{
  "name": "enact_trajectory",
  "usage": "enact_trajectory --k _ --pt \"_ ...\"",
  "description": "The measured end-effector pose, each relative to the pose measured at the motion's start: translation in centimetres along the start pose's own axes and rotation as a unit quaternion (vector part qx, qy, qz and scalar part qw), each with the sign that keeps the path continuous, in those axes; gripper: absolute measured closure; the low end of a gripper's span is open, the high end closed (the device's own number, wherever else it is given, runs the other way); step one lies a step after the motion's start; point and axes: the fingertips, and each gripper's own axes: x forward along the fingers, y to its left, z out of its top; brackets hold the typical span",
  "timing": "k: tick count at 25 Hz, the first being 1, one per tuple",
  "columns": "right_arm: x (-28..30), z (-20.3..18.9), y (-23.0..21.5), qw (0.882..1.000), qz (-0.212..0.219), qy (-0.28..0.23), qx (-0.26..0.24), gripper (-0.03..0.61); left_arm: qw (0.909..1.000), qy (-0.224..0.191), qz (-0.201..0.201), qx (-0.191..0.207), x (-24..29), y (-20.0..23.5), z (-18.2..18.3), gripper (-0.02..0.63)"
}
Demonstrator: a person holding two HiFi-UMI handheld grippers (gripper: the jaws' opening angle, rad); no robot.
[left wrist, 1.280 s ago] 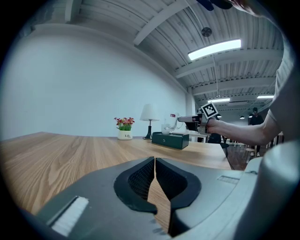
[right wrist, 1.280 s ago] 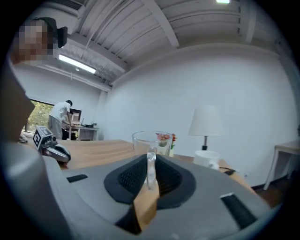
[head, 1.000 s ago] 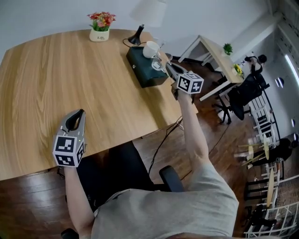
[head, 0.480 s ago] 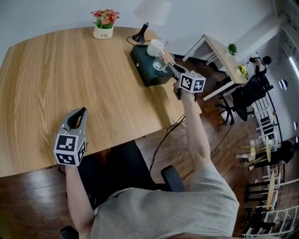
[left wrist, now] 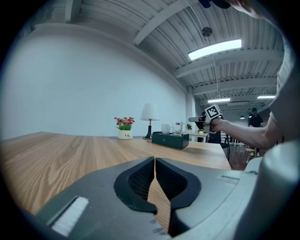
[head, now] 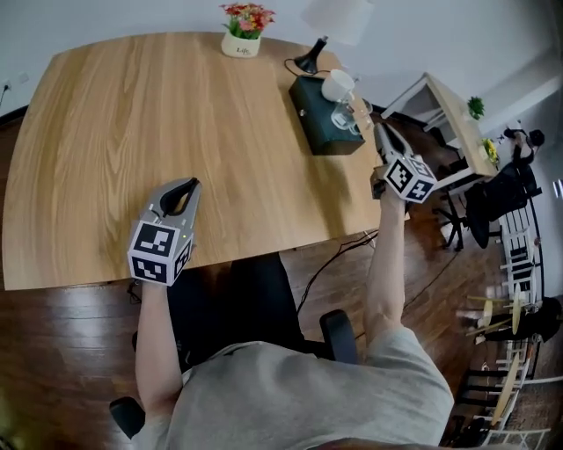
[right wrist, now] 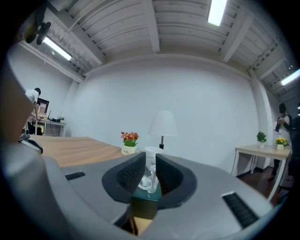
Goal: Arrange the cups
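Observation:
A clear glass mug (head: 345,114) and a white cup (head: 335,85) stand on a dark green box (head: 318,134) at the table's far right corner. My right gripper (head: 378,130) hovers just right of the box, apart from the mug, pointing at it. Its jaws are opening, with a narrow gap and nothing between them. In the right gripper view the glass mug (right wrist: 150,176) shows through the right gripper's (right wrist: 150,161) gap, on the box (right wrist: 149,194). My left gripper (head: 186,186) rests shut and empty near the table's front edge. In the left gripper view (left wrist: 154,161) the mug (left wrist: 178,128) and cup (left wrist: 165,128) stand far off.
A flower pot (head: 246,22) and a lamp (head: 310,61) stand at the back of the wooden table (head: 114,114). A black office chair (head: 339,334) is beside the person, below the table's front edge. A white side table (head: 457,110) stands to the right.
My right gripper has let go of the glass mug, drawn back from the box toward the right, and parted its jaws slightly. The left gripper has stayed put.

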Motion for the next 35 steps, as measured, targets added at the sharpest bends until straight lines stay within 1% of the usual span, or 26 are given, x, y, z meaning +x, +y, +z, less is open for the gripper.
enact_trajectory --k 2,4,5,7,9,10,12,14,17,20,21,24,27,30,32,35 --pt "-1.9 2.1 2.6 0.999 0.012 -0.052 0.000 0.500 1.0000 0.000 0.000 0.000 0.1 0.0 0.0 0.593" --pt "-3.2 3.1 6.2 0.994 0.044 -0.101 -0.004 0.502 1.0000 -0.001 0.002 -0.001 0.5 0.0 -0.2 0.592" --pt "-3.6 3.0 8.1 0.991 0.064 -0.120 -0.007 0.500 1.0000 -0.002 0.002 -0.003 0.9 -0.1 -0.5 0.592" --pt "-4.2 1.8 10.7 0.985 0.096 -0.142 -0.019 0.499 1.0000 -0.006 -0.003 -0.006 2.5 -1.0 -1.0 0.592" --pt "-4.5 -0.1 11.7 0.982 0.111 -0.150 -0.028 0.499 0.9998 -0.014 -0.016 -0.004 4.4 -2.3 -0.9 0.592" --pt "-4.4 -0.9 12.3 0.981 0.118 -0.154 -0.026 0.499 0.9997 -0.016 -0.021 -0.001 4.9 -2.6 -0.7 0.592" --pt "-3.6 -1.9 14.1 0.977 0.139 -0.164 -0.011 0.507 0.9998 -0.005 -0.020 0.001 4.9 -2.2 -0.8 0.592" --pt "-3.1 -2.5 15.9 0.974 0.156 -0.163 -0.001 0.514 0.9998 0.012 -0.016 -0.002 4.1 -1.7 -1.2 0.592" --pt "-2.7 -3.6 17.3 0.973 0.169 -0.155 -0.006 0.514 0.9995 0.030 -0.007 -0.005 3.4 -1.0 -1.8 0.592" --pt "-3.1 -4.9 17.8 0.971 0.180 -0.156 0.022 0.514 0.9988 0.048 -0.007 -0.004 3.7 -0.8 -2.5 0.591" --pt "-3.2 -5.2 17.9 0.970 0.184 -0.155 0.024 0.515 0.9987 0.051 -0.007 -0.005 3.8 -0.9 -2.7 0.592" --pt "-3.5 -4.9 18.3 0.970 0.190 -0.153 0.006 0.515 0.9988 0.047 -0.001 -0.010 3.5 -1.0 -2.5 0.592" --pt "-5.3 -4.4 19.7 0.975 0.176 -0.136 -0.005 0.515 0.9985 0.051 -0.011 -0.013 1.3 -1.1 -1.9 0.593" --pt "-6.5 -4.5 20.4 0.978 0.164 -0.126 -0.001 0.515 0.9982 0.053 -0.022 -0.015 -0.3 -1.1 -1.6 0.594" --pt "-5.6 -4.2 21.4 0.977 0.169 -0.126 -0.002 0.515 0.9988 0.044 -0.011 -0.017 -1.3 0.1 -1.0 0.593" --pt "-3.3 -3.4 22.9 0.971 0.195 -0.136 -0.010 0.515 0.9989 0.033 0.027 -0.018 -2.3 2.1 0.0 0.593"
